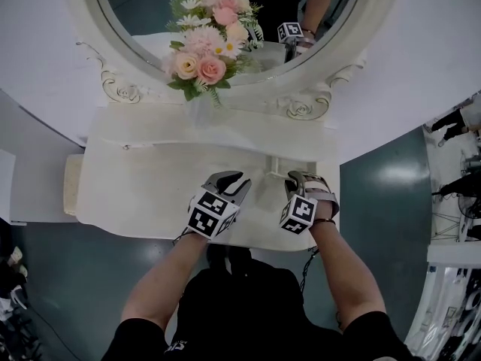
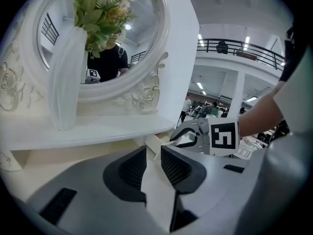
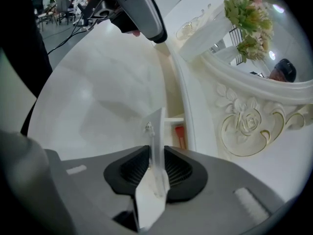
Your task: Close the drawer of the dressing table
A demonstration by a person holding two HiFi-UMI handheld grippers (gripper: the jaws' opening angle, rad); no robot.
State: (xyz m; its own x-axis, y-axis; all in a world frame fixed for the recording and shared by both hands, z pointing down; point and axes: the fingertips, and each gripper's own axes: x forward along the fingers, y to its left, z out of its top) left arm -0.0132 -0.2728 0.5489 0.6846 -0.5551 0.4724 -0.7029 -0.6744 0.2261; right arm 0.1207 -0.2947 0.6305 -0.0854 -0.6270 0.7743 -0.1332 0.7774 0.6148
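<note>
The white dressing table (image 1: 143,190) has a small drawer (image 1: 288,168) pulled out from under its raised shelf at the right. In the right gripper view the drawer's thin white front panel (image 3: 157,126) stands upright between my jaws, a small knob (image 3: 147,127) on its face and a red item (image 3: 179,136) inside. My right gripper (image 3: 157,168) is shut on that panel and also shows in the head view (image 1: 294,177). My left gripper (image 1: 229,180) hovers over the tabletop just left of the drawer, open, with nothing between its pads (image 2: 176,166).
An oval mirror (image 1: 316,43) with a carved white frame stands at the back. A glass vase (image 1: 199,111) of pink and white flowers (image 1: 210,40) sits on the shelf (image 1: 143,126). Grey floor (image 1: 376,201) lies right of the table.
</note>
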